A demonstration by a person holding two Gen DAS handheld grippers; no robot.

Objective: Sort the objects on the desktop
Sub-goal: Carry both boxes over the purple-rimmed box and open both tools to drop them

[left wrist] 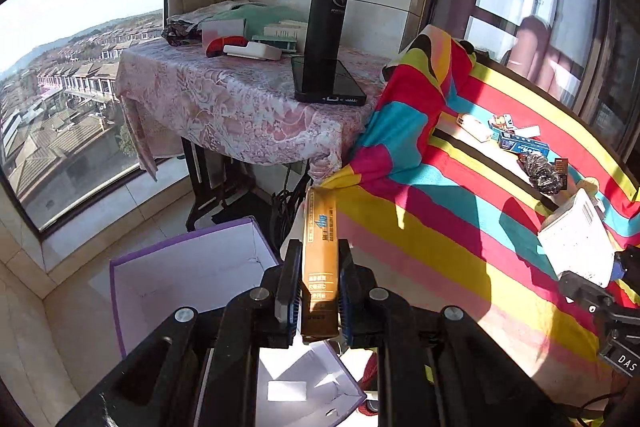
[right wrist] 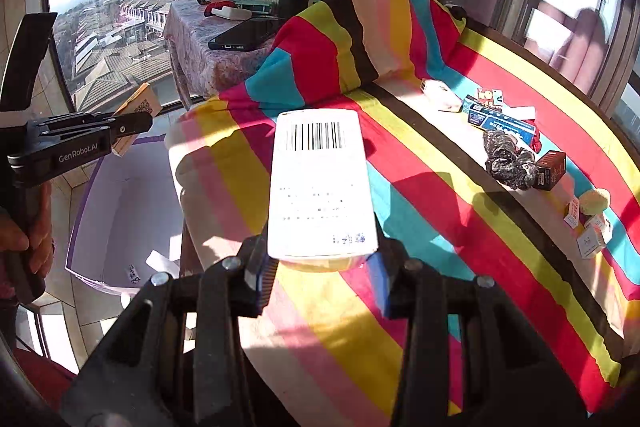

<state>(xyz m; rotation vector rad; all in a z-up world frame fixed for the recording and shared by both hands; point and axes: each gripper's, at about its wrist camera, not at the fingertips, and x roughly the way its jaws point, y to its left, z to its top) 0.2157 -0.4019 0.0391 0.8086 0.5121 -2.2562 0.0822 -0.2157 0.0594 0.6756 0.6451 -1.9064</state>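
My left gripper [left wrist: 320, 247] is shut on a narrow gold box [left wrist: 320, 227], held over the near rim of an open purple-edged carton [left wrist: 192, 267] on the floor. In the right wrist view the left gripper [right wrist: 134, 125] holds the gold box [right wrist: 138, 105] above the carton [right wrist: 120, 195]. My right gripper [right wrist: 320, 263] is shut on a white box with a barcode [right wrist: 320, 183], above the left end of the striped table cloth [right wrist: 440, 211]. The left wrist view shows that white box [left wrist: 576, 243] at its right edge.
Small boxes lie on the cloth's far right: a blue box [right wrist: 500, 123], a black scrunchie [right wrist: 508, 159], a dark box [right wrist: 552, 171], white boxes [right wrist: 588, 235]. A side table [left wrist: 224, 107] bears a black flask [left wrist: 326, 27] and a phone [left wrist: 340, 87]. A hand [right wrist: 24, 223] grips the left tool.
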